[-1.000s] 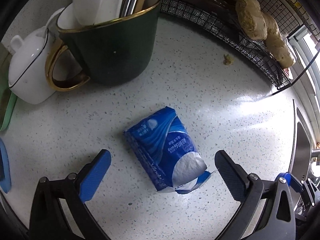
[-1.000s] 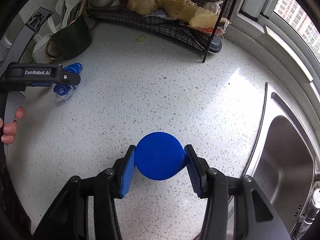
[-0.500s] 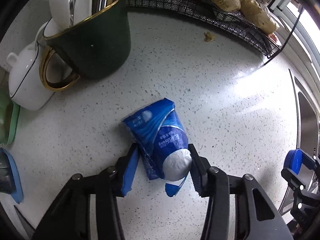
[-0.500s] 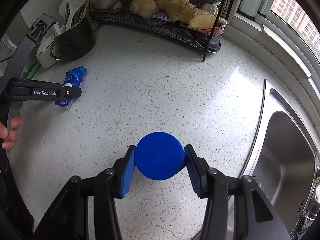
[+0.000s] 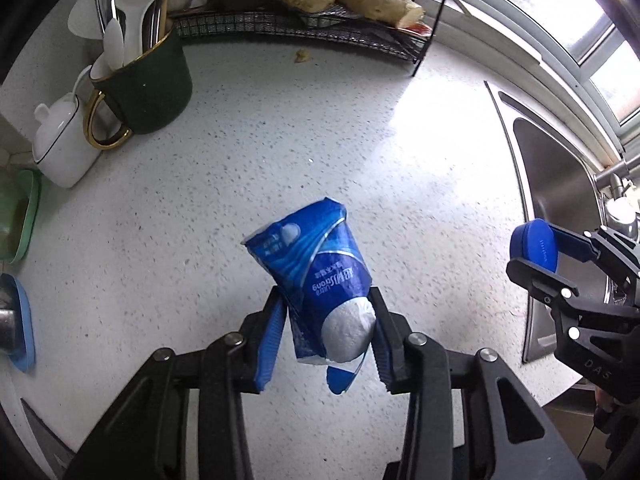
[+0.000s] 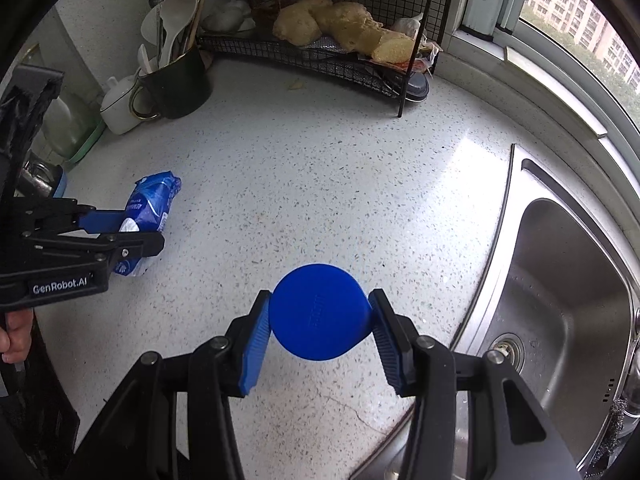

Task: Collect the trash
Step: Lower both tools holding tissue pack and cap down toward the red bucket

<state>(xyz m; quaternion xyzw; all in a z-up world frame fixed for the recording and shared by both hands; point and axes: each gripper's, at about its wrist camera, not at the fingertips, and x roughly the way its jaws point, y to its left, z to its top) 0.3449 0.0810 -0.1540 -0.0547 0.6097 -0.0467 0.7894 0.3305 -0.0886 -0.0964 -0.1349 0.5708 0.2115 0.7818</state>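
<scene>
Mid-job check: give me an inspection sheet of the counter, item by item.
Surface: speckled white countertop, small scrap near the rack.
Job's things: blue tissue packet and blue round lid, both gripped.
Clutter: green mug of utensils, white pot, wire rack holding ginger.
Grippers: left hand-held gripper shut on packet; right hand-held gripper shut on lid.
Cables: nothing seen.
Surroundings: steel sink, window.
</scene>
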